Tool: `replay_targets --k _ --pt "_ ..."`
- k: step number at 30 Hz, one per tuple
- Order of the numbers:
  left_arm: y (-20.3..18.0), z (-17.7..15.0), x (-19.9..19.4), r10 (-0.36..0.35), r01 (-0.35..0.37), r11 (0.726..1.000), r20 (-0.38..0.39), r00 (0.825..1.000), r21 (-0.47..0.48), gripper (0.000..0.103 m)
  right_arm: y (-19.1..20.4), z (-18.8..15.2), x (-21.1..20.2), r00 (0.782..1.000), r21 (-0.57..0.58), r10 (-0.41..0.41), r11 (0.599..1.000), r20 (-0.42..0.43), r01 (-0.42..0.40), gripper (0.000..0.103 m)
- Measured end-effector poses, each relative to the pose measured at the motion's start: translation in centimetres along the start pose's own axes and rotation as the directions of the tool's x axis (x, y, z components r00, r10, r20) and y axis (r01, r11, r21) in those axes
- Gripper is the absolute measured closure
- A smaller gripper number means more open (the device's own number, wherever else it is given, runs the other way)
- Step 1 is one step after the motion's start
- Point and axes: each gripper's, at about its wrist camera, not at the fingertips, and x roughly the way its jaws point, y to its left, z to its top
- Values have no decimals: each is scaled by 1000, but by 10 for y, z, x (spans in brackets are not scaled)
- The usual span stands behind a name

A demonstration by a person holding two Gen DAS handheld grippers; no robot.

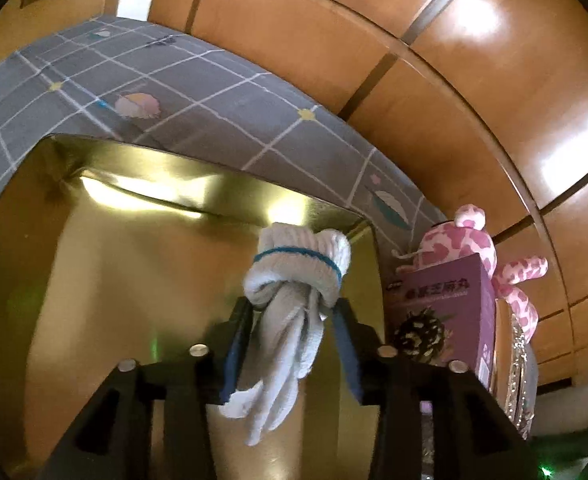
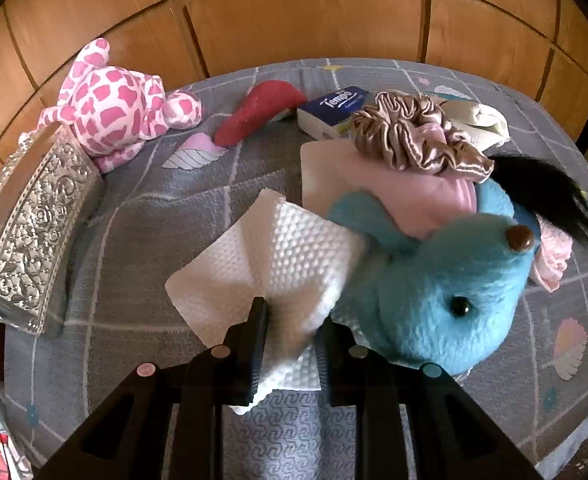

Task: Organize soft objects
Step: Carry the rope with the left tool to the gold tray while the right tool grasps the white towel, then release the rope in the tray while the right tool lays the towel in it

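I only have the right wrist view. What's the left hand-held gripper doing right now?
Observer: A knotted white sock bundle sits between the fingers of the left hand-held gripper, which look spread clear of it.
Operator: What's underneath?
Observer: An open gold box; the bundle hangs over its inside.
Operator: Anything next to that box?
Observer: A purple carton stands close by its right edge, in front of the pink spotted plush.
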Motion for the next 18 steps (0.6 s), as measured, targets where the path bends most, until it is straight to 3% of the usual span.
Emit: replay_targets --k 2,7,11,18 --pt "-4 3 -5 -6 6 1000 18 1000 3 30 0 0 0 1000 2 -6 1000 0 6 82" --pt "-17 -5 -28 49 -59 992 92 995 107 30 2 1 1 1000 -2 -17 1000 -4 17 82" --pt "-26 -34 -50 85 -111 973 135 987 201 28 2 4 0 1000 12 -12 1000 -10 12 82" --pt "-35 -88 -68 62 -95 955 122 991 281 28 2 11 -8 999 66 34 997 8 -34 94"
